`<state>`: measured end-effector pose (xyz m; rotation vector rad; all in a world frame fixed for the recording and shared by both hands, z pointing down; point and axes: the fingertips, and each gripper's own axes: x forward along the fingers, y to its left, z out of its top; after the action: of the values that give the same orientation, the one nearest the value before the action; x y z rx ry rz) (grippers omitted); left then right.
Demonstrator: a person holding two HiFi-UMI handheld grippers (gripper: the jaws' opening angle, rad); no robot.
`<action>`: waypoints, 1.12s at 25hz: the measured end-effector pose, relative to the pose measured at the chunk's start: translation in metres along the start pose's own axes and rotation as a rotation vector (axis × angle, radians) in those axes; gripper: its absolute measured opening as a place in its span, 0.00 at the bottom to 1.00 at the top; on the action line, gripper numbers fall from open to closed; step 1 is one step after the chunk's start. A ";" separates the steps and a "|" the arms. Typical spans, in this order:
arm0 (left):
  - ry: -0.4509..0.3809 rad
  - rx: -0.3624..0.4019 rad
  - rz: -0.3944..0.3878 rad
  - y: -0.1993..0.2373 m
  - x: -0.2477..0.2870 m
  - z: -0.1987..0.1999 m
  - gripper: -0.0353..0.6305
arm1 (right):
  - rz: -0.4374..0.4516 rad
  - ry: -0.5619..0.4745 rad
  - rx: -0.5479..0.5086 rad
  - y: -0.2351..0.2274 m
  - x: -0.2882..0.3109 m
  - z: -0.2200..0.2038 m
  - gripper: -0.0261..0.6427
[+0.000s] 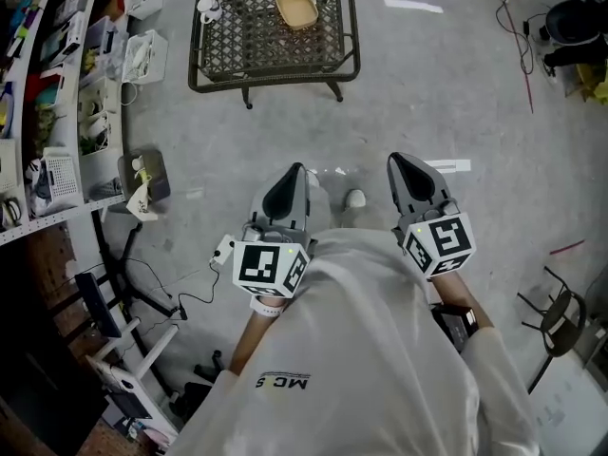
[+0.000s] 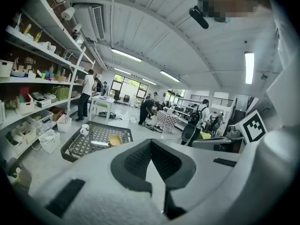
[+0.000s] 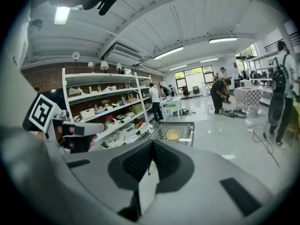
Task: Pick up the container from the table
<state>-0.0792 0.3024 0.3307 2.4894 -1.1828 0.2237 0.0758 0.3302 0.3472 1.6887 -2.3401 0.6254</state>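
- A shallow tan rectangular container [image 1: 296, 8] sits on a dark metal mesh table [image 1: 220, 60], well ahead.
- The left gripper [image 1: 295, 172] and right gripper [image 1: 398, 161] are both closed and empty.
- Likely best: step closer, open one gripper's jaws, and grip the container's rim.

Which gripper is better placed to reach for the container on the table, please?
Left, probably. The left gripper lines up almost straight with the container on the table; the right gripper sits off to the side. Both are shut and far away.
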 end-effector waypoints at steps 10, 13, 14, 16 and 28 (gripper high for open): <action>-0.035 -0.032 -0.007 0.089 -0.017 0.021 0.07 | -0.038 -0.038 0.001 0.040 0.058 0.033 0.06; -0.039 -0.037 -0.010 0.109 -0.014 0.029 0.07 | -0.063 -0.047 -0.004 0.042 0.069 0.042 0.06; -0.038 -0.039 -0.011 0.114 -0.012 0.031 0.07 | -0.070 -0.046 -0.002 0.041 0.073 0.043 0.06; -0.027 -0.042 -0.013 0.121 -0.006 0.032 0.07 | -0.079 -0.040 0.009 0.039 0.081 0.043 0.06; 0.023 -0.011 0.000 0.167 0.079 0.064 0.07 | -0.046 -0.035 0.127 -0.010 0.187 0.073 0.06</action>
<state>-0.1590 0.1244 0.3395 2.4707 -1.1715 0.2445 0.0290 0.1351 0.3570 1.8155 -2.3227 0.7558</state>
